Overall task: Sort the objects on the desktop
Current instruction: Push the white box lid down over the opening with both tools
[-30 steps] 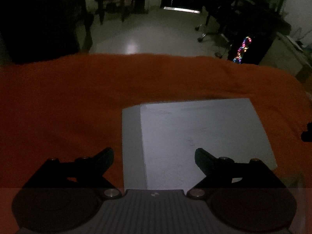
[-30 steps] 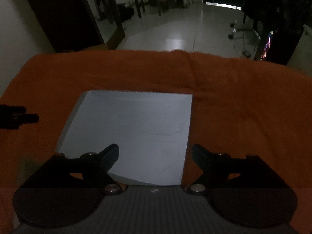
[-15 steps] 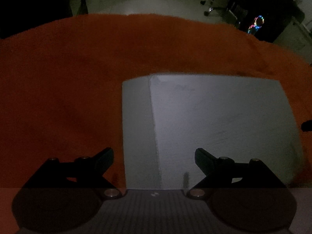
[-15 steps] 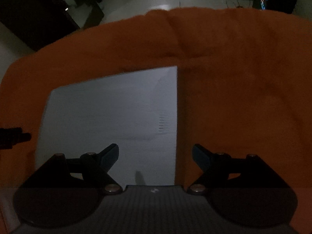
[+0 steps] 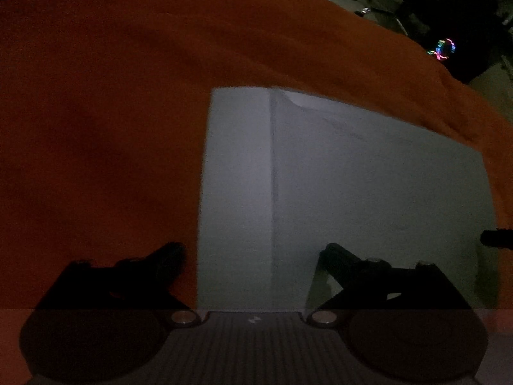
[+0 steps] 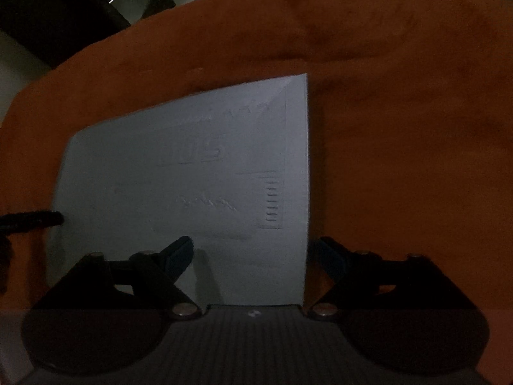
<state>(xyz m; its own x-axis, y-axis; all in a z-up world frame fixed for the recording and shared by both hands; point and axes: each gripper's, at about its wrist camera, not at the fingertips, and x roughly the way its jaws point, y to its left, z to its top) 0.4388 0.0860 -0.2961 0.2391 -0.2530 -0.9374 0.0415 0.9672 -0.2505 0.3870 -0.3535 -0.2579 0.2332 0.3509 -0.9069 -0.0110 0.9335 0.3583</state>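
Left wrist view: the left gripper straddles the near left edge of the grey-white box, which lies flat on the orange-clothed table; its jaws have just been opening, one over cloth, one over the lid, gripping nothing. Looks like the approach step

Right wrist view: the right gripper mirrors it on the box's right edge, jaws likewise just opened wider and empty. The lid shows faint embossed lettering. Next, both likely must settle onto the edges and close together

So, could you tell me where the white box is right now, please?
The white box lies on the orange cloth; the left hand-held gripper straddles its left edge, and the right hand-held gripper straddles its right edge.
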